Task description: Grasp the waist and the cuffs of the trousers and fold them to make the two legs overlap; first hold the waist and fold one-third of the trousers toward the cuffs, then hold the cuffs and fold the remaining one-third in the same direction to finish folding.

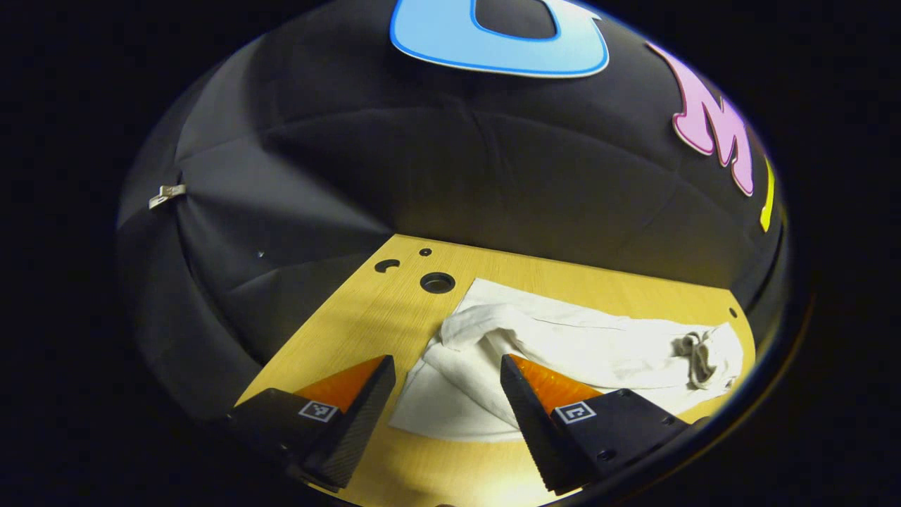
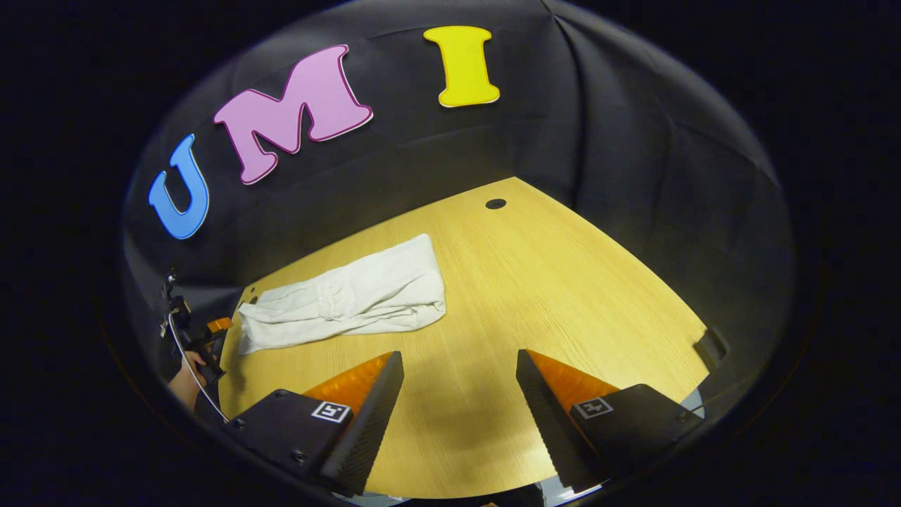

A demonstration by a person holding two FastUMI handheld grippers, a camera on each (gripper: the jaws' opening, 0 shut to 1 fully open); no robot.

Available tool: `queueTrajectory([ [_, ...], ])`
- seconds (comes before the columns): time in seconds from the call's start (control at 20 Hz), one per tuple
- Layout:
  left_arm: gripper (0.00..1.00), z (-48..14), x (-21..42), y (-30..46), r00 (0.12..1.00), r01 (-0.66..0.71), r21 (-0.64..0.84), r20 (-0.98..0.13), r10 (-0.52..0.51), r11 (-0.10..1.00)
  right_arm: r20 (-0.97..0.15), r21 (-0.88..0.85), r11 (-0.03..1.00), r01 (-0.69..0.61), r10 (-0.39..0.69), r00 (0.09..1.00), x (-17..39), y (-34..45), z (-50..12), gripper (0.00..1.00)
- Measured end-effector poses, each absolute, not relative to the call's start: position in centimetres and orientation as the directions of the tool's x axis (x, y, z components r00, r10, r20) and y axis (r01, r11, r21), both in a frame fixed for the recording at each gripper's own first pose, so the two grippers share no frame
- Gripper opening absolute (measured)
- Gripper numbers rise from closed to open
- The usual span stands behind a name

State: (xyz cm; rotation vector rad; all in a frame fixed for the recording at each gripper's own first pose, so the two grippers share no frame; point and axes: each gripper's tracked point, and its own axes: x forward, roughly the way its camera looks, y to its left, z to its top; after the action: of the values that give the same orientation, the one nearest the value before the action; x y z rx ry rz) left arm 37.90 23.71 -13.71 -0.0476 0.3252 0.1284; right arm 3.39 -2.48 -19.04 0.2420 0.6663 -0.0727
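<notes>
White trousers [image 1: 563,345] lying lengthwise on the counter [image 2: 563,296], legs apparently already overlapped, drawstring waist out at three o'clock in the left gripper view; left tongs [image 1: 447,401] gaping wide over the near cuff end, gripping nothing, seemingly lined up to pinch; right tongs [image 2: 457,401] wide open too, empty, trousers well off at ten o'clock.

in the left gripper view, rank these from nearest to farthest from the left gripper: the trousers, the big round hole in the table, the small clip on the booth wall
1. The trousers: nearest, their bunched end lies just ahead of the left gripper, between its open fingers.
2. The big round hole: beyond the trousers, in the table, towards its far edge.
3. The small clip: farthest, up on the booth wall at the left.
</notes>
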Motion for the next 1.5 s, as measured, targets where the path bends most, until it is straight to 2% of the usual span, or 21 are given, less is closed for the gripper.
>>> queueTrajectory([
  [0.15, 0.96, -14.6, 40.6, 23.9, 0.943, -0.139, 0.019, -0.304, 0.139, 0.99, -0.633, 0.173, 0.977, 0.128, 0.011, 0.774, 1.8, -1.2, -18.9, 0.99],
  [0.35, 0.96, -17.0, 41.8, 23.5, 0.926, -0.13, 0.063, -0.35, 0.144, 0.989, -0.63, 0.163, 0.986, 0.042, 0.072, 0.773, 0.9, 2.1, -18.5, 0.99],
  [0.5, 0.95, -18.7, 42.5, 23.8, 0.91, -0.134, 0.061, -0.388, 0.147, 0.989, -0.671, 0.127, 0.992, -0.02, 0.1, 0.735, -0.1, 3.4, -20.5, 0.99],
  [0.7, 0.96, -20.1, 42.6, 24.4, 0.904, -0.157, 0.012, -0.401, 0.148, 0.988, -0.683, 0.173, 0.985, -0.009, 0.127, 0.719, -0.5, 4.0, -21.3, 0.99],
  [0.9, 0.94, -19.9, 43.4, 23.6, 0.914, -0.1, 0.039, -0.392, 0.108, 0.994, -0.696, 0.159, 0.987, 0.013, 0.103, 0.71, -1.8, 2.7, -21.7, 0.99],
  [0.95, 0.99, -20.3, 43.5, 23.3, 0.91, -0.094, 0.036, -0.403, 0.101, 0.995, -0.704, 0.152, 0.988, 0.019, 0.095, 0.704, -2.2, 2.2, -21.9, 0.99],
  [1.0, 0.96, -20.0, 43.8, 23.2, 0.912, -0.096, 0.035, -0.398, 0.102, 0.995, -0.709, 0.147, 0.989, 0.028, 0.086, 0.7, -2.4, 1.8, -22.1, 0.99],
  [1.1, 0.96, -20.4, 43.8, 22.9, 0.909, -0.079, 0.03, -0.408, 0.085, 0.996, -0.714, 0.154, 0.987, 0.048, 0.078, 0.696, -2.5, 1.4, -22.2, 0.99],
  [1.15, 0.89, -20.3, 43.7, 22.1, 0.908, -0.062, 0.026, -0.413, 0.067, 0.998, -0.715, 0.165, 0.984, 0.06, 0.077, 0.695, -2.6, 1.2, -22.2, 0.99],
  [1.2, 0.75, -20.5, 43.8, 21.7, 0.905, -0.044, 0.028, -0.422, 0.051, 0.999, -0.717, 0.172, 0.983, 0.071, 0.075, 0.693, -2.6, 1.2, -22.3, 0.99],
  [1.4, 0.3, -20.4, 43.8, 19.4, 0.905, -0.006, 0.006, -0.426, 0.008, 1.0, -0.716, 0.165, 0.983, 0.074, 0.068, 0.695, -2.8, 0.7, -21.9, 0.99],
  [1.45, 0.27, -20.5, 43.7, 19.0, 0.903, -0.004, -0.007, -0.43, 0.001, 1.0, -0.714, 0.157, 0.985, 0.065, 0.068, 0.697, -2.8, 0.6, -21.8, 0.99],
  [1.5, 0.18, -20.5, 43.6, 18.6, 0.902, -0.002, -0.022, -0.432, -0.008, 1.0, -0.712, 0.148, 0.987, 0.057, 0.067, 0.699, -2.7, 0.5, -21.6, 0.99],
])
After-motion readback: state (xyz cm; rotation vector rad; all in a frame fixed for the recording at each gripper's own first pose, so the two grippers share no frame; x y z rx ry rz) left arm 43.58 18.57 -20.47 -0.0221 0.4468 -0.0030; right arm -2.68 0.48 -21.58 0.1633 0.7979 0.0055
